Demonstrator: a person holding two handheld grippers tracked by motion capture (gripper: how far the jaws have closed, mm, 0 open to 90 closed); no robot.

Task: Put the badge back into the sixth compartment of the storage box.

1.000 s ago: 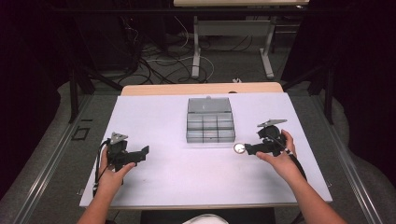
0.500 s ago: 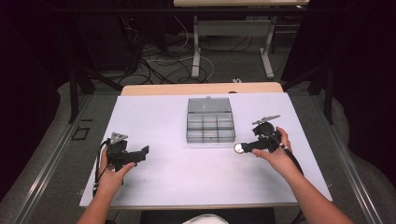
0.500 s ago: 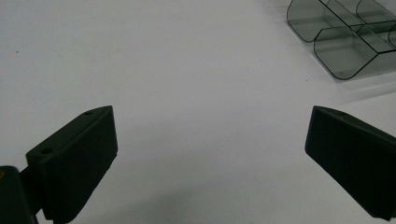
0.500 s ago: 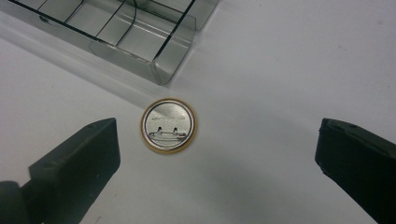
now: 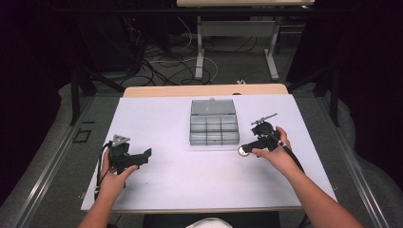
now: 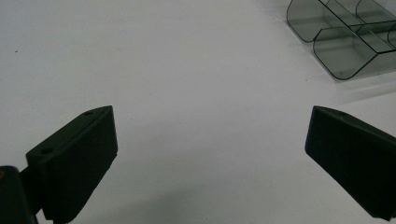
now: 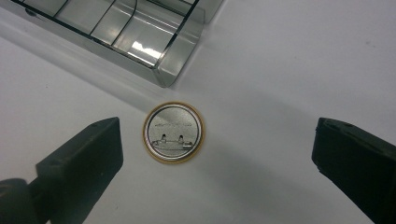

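Note:
A round pin badge (image 7: pixel 173 132) lies back side up on the white table, silver with a gold rim and a pin clasp. It sits just off the near right corner of a clear compartment box (image 7: pixel 140 37). My right gripper (image 7: pixel 215 135) is open over it, with the badge between the jaws and closer to the left one. In the high view the badge (image 5: pixel 244 151) lies at the tip of the right gripper (image 5: pixel 252 145), beside the box (image 5: pixel 214 122). My left gripper (image 5: pixel 142 156) stands open over bare table at the left, also seen as the left gripper (image 6: pixel 210 126).
The white table top (image 5: pixel 171 118) reaches to a wooden strip (image 5: pixel 204 90) at the back. A corner of the box (image 6: pixel 345 51) shows far ahead of the left jaws. Cables and table legs lie on the floor beyond.
The right hand and its gripper have shifted a little left and away, toward the box. The badge stays in place. The left gripper has not moved.

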